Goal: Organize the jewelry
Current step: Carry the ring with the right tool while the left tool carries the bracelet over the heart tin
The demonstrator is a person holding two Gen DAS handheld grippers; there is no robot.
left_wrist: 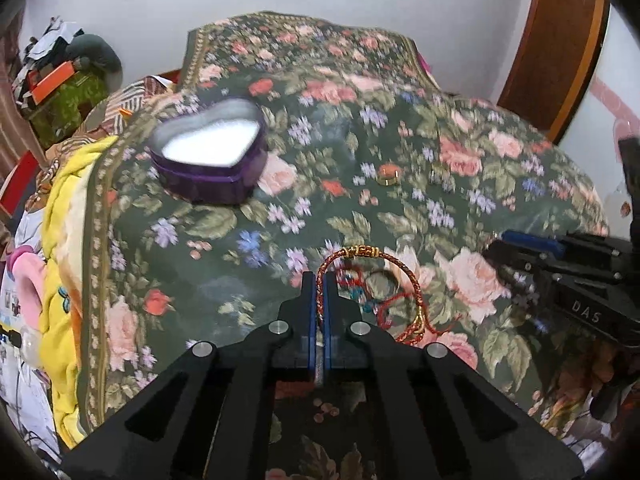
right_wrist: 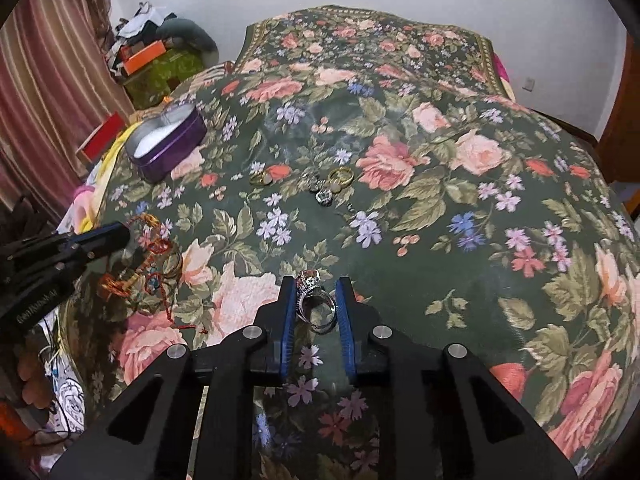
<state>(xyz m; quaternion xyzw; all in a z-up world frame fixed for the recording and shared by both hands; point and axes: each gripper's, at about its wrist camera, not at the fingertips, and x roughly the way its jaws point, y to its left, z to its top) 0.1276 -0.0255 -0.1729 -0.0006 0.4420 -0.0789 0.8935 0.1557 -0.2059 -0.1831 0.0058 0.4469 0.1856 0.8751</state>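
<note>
My left gripper (left_wrist: 320,280) is shut on a red-and-gold braided bracelet (left_wrist: 404,268), which hangs over a small heap of red thread bracelets and a ring on the floral cloth. It also shows in the right wrist view (right_wrist: 120,234). My right gripper (right_wrist: 316,282) is shut on a silver ring (right_wrist: 318,306) with a stone setting, just above the cloth. An open purple heart-shaped tin (left_wrist: 210,152) with a white lining stands at the far left; it also shows in the right wrist view (right_wrist: 166,142). Gold rings (right_wrist: 341,176) and small silver pieces (right_wrist: 323,197) lie mid-cloth.
The floral cloth (right_wrist: 440,240) covers a rounded table. A yellow cloth (left_wrist: 64,280) and clutter hang off the left edge. Striped curtains (right_wrist: 44,92) stand at the left, a wooden door (left_wrist: 560,40) at the right. A gold ring (left_wrist: 387,174) lies beyond the heap.
</note>
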